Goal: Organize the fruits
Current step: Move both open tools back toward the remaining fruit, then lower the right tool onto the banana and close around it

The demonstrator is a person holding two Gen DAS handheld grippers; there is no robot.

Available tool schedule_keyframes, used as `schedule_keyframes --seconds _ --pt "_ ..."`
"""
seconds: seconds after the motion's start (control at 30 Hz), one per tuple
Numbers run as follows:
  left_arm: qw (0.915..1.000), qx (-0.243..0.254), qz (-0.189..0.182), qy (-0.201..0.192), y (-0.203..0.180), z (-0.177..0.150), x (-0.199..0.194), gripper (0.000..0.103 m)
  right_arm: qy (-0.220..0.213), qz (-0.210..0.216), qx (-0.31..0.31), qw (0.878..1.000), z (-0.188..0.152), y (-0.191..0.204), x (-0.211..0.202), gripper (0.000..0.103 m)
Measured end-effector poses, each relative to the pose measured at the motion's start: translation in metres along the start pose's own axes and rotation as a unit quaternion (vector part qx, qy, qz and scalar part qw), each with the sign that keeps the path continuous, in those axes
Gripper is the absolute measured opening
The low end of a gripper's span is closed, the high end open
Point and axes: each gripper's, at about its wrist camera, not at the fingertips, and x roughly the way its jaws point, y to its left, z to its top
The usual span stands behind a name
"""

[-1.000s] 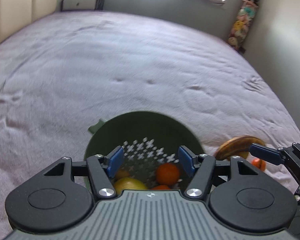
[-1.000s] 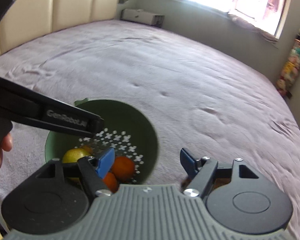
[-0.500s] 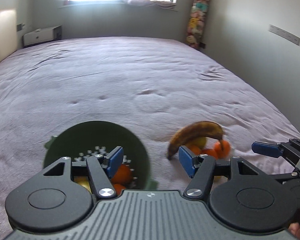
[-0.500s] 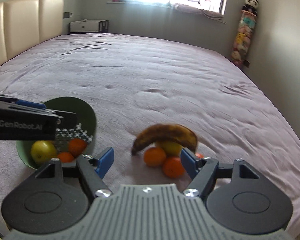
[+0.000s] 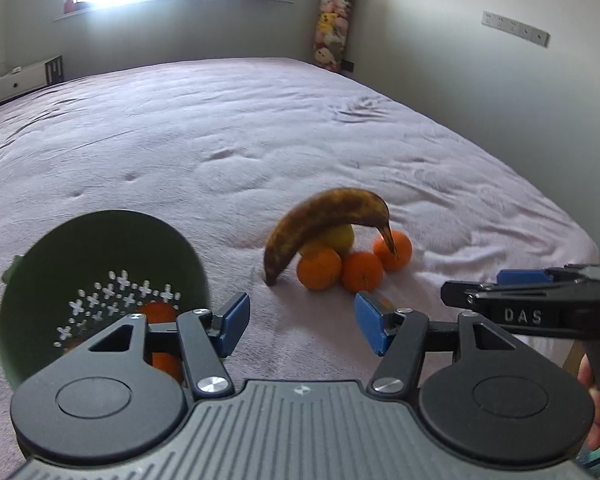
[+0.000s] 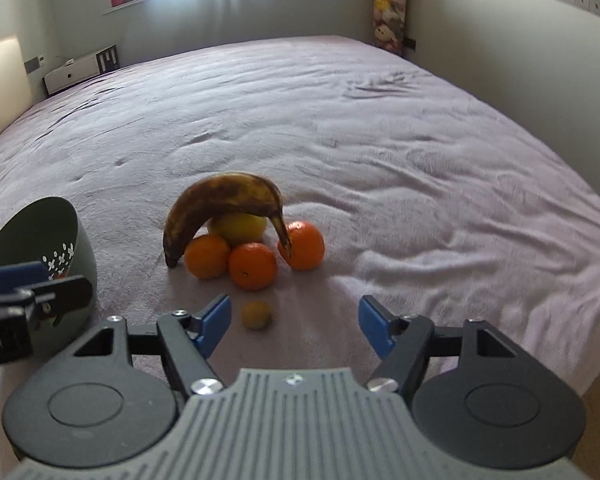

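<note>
I am between picks: some fruit already sits in the green colander [image 5: 100, 264] at about nine o'clock on the bed [image 6: 380, 128], and a heap is left at about twelve o'clock ahead of me. My right tool [image 6: 295, 325] and my left tool [image 5: 302, 322] both carry nothing, and their jaws are closing a little with no fruit between the pads. The heap is a browned banana [image 6: 224, 200] arched over a yellow fruit [image 6: 240, 227], with three oranges touching in a row in front: the left one [image 6: 207, 256], the middle one [image 6: 253, 266] and the right one [image 6: 302, 245]. A small yellowish fruit [image 6: 256, 315] lies apart, just ahead of my right tool. I judge that one the easiest next pick: lower the right tool over it, close gently, then carry it to the colander without nudging the heap.
</note>
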Motion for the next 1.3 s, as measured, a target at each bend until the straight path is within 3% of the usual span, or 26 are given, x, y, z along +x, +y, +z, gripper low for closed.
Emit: schedule_keyframes --seconds 0.17,0.27,0.47,0.73,0.87,0.93,1.3 --pt "0.9997 0.022 0.002 0.007 -0.011 -0.007 0.017 0.068 0.015 0.012 0.015 1.000 -0.001 -0.004 0.014 0.063" --pt "0.9994 0.031 0.004 0.014 -0.015 -0.010 0.028 0.065 0.023 0.023 0.031 0.999 0.001 -0.005 0.025 0.055" --pt "0.9994 0.030 0.009 0.017 -0.016 -0.008 0.040 0.065 -0.003 0.041 0.025 0.999 0.014 0.000 0.035 0.051" --pt "0.9991 0.013 0.019 0.036 -0.004 0.014 0.047 0.065 -0.046 0.058 -0.099 0.992 0.044 0.028 0.058 0.053" --pt "0.9989 0.008 0.020 0.041 0.003 0.022 0.047 0.065 -0.052 0.062 -0.195 0.978 0.055 0.039 0.075 0.071" --pt "0.9988 0.003 0.019 0.046 0.006 0.025 0.049 0.065 -0.044 0.071 -0.226 0.971 0.062 0.039 0.084 0.075" --pt "0.9975 -0.011 0.026 0.066 0.013 0.028 0.058 0.065 0.000 0.107 -0.313 0.944 0.083 0.039 0.118 0.073"
